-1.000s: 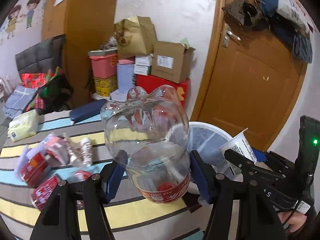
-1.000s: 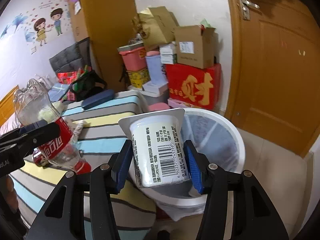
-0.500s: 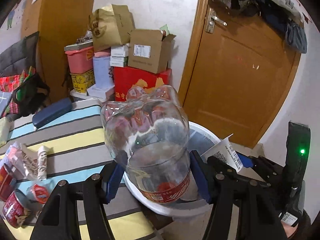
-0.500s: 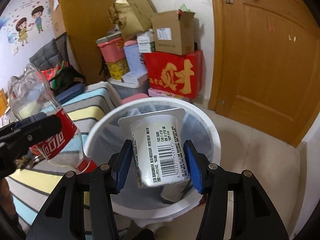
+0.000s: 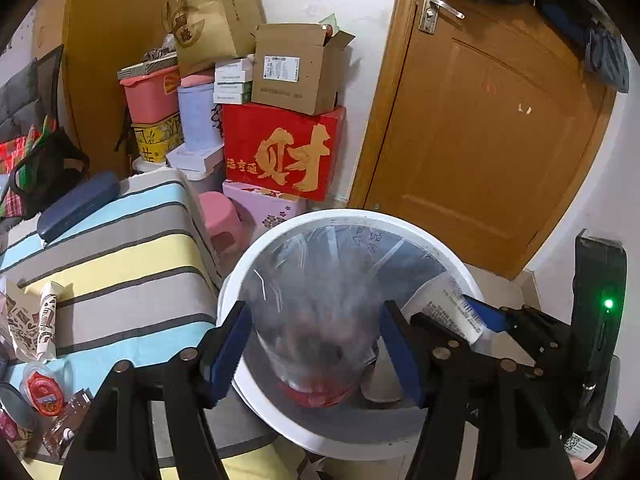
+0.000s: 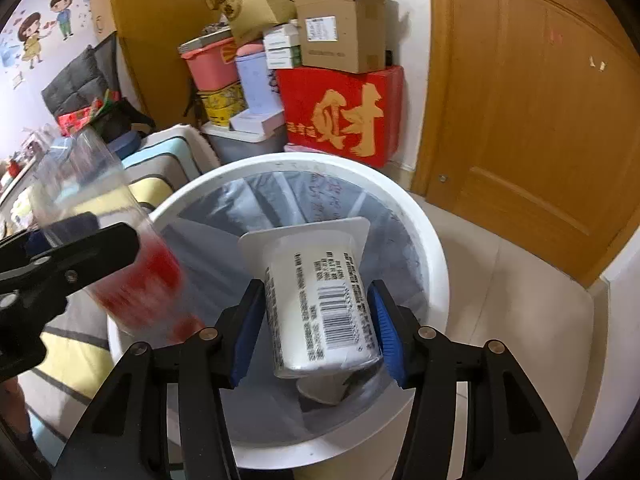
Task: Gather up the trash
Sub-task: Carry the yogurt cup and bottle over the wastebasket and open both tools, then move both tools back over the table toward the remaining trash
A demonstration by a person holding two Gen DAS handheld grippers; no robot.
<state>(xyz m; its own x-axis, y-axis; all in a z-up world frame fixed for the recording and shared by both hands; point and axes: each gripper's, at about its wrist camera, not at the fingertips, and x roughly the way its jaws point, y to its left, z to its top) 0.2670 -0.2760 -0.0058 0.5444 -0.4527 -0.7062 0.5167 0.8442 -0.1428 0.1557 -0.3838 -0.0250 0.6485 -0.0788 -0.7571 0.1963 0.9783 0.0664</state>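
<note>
A white trash bin (image 5: 280, 236) lined with a clear bag stands by the bed; it also shows in the right wrist view (image 6: 432, 240). My left gripper (image 5: 316, 348) is open over it. A clear plastic bottle (image 5: 320, 320) with a red label, blurred by motion, falls between the fingers into the bin; it also shows in the right wrist view (image 6: 104, 240). My right gripper (image 6: 318, 324) is over the bin, its pads spread slightly around a white yogurt cup (image 6: 316, 300) that tips down. The cup also shows in the left wrist view (image 5: 448, 308).
The striped bed cover (image 5: 120, 264) lies left of the bin, with wrappers and small trash (image 5: 36, 340) on it. Stacked boxes, among them a red box (image 5: 280, 152), stand behind the bin. A wooden door (image 5: 500, 128) is to the right. A pink stool (image 5: 224, 220) stands beside the bin.
Both grippers moved right from the bed to over the bin. The left gripper opened and the bottle is dropping. The right pads have spread and the cup tilts down.
</note>
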